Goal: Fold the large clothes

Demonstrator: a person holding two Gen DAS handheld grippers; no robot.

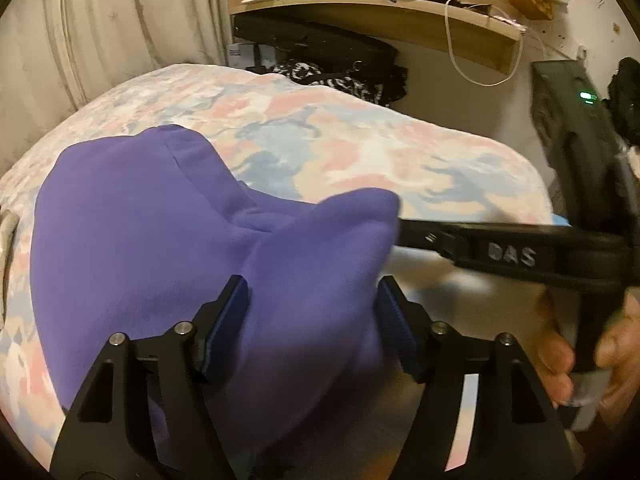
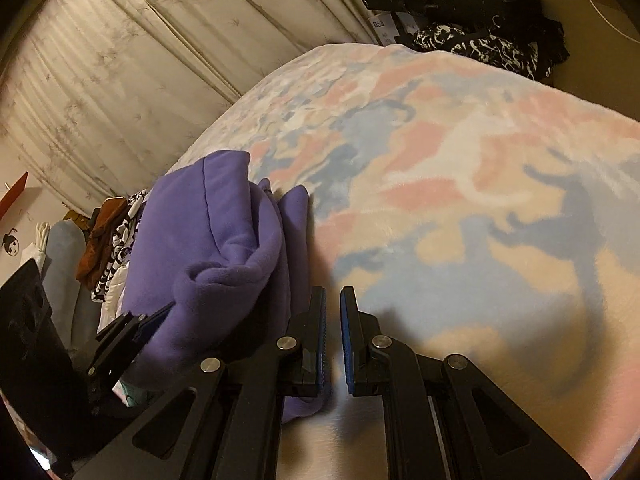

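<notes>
Purple fleece garment (image 1: pixel 152 240), bunched, folded in thick layers; fills lower left of left view, lies left of center in right view (image 2: pixel 216 248), on patterned blanket.

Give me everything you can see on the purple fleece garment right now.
The purple fleece garment is a soft, matte, bulky heap, folded over itself in rounded layers with one stitched seam showing. It lies on the pink, blue and white patterned blanket near the bed's edge. The left tool straddles a bunched fold, fingers open on either side. The right tool sits beside it, nearly closed, holding nothing.
</notes>
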